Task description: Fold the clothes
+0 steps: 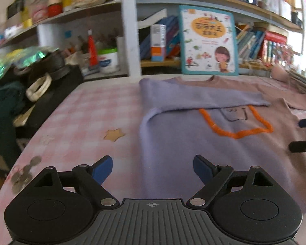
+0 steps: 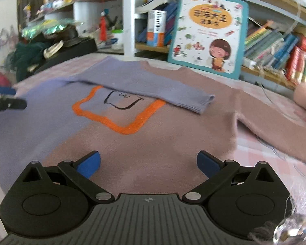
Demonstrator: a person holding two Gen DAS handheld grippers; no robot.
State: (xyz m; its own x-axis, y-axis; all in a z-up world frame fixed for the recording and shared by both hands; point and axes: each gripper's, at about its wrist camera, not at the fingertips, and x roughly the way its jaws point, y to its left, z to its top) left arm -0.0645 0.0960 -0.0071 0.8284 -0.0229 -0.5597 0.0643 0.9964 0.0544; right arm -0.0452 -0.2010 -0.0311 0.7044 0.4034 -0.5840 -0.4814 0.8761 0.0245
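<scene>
A purple and dusty-pink sweater (image 1: 193,143) (image 2: 153,143) with an orange outline patch (image 2: 120,116) lies flat on the pink checked tablecloth. Its purple left sleeve (image 1: 204,96) (image 2: 153,89) is folded across the chest; the pink right sleeve (image 2: 275,128) still stretches out to the right. My left gripper (image 1: 153,168) hovers open over the sweater's left edge, nothing between its blue pads. My right gripper (image 2: 149,164) stands open above the lower pink part, also empty. Each gripper's tips show at the other view's edge.
A children's picture book (image 1: 209,40) (image 2: 208,32) leans against cluttered bookshelves behind the table. Dark bags and clothing (image 1: 30,85) pile up at the left edge. A star print (image 1: 114,134) marks the tablecloth (image 1: 87,112) left of the sweater.
</scene>
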